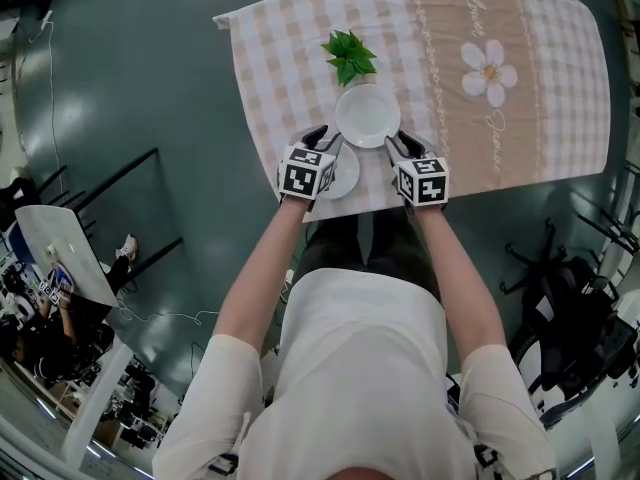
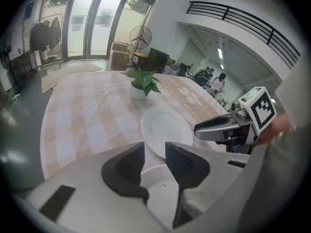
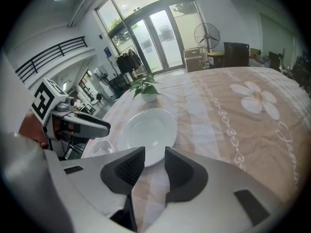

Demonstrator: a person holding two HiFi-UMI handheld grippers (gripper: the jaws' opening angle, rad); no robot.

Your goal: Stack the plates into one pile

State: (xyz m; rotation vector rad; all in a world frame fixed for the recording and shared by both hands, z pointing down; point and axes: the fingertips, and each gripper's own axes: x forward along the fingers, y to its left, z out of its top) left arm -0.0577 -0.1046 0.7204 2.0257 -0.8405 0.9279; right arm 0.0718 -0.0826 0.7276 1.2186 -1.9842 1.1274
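Observation:
A large white plate (image 1: 368,115) lies on the checked cloth, just ahead of both grippers. A smaller white plate (image 1: 345,173) lies nearer the table's front edge, partly under my left gripper (image 1: 327,140). In the left gripper view the small plate (image 2: 163,198) shows through the gap of the open left gripper (image 2: 154,152), below the jaws and not pinched. The large plate (image 2: 165,127) is right beyond them. My right gripper (image 3: 155,159) is open, with bare cloth between its jaws and the large plate's (image 3: 146,132) near rim at their tips.
A small potted plant (image 1: 349,56) stands directly behind the large plate. The cloth (image 1: 520,118) carries a daisy print (image 1: 489,71) at the right. The table's front edge (image 1: 470,193) runs just under both grippers. Dark floor surrounds the table.

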